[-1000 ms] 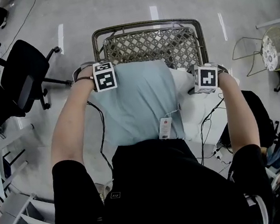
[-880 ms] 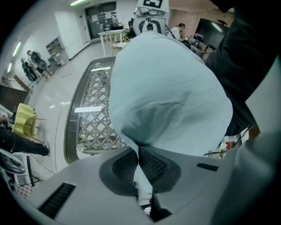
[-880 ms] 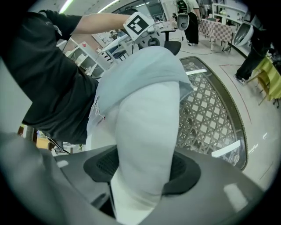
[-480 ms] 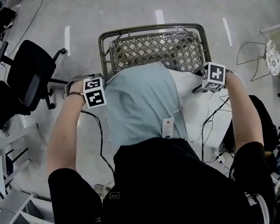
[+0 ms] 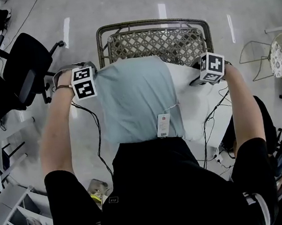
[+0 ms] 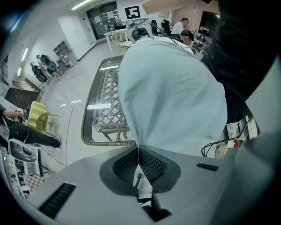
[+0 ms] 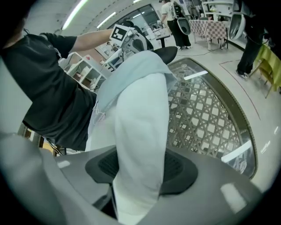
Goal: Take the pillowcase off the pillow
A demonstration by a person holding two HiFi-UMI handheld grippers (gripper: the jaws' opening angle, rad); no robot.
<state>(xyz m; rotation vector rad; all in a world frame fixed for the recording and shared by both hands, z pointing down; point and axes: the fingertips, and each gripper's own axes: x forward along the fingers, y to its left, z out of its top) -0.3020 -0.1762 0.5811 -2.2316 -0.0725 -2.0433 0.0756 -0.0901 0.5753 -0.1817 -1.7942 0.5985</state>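
Left fingers [image 6: 125, 163] leftward, closed on pillowcase [image 6: 175, 88]

Pale blue pillowcase [image 5: 136, 97] stretched between left gripper [image 5: 86, 78] and right gripper [image 5: 204, 73]; white pillow [image 5: 199, 104] exposed right, over wicker table [image 5: 152, 43].

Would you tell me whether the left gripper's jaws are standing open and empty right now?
No, the left gripper has its jaws shut tight on a fold of the light blue pillowcase.
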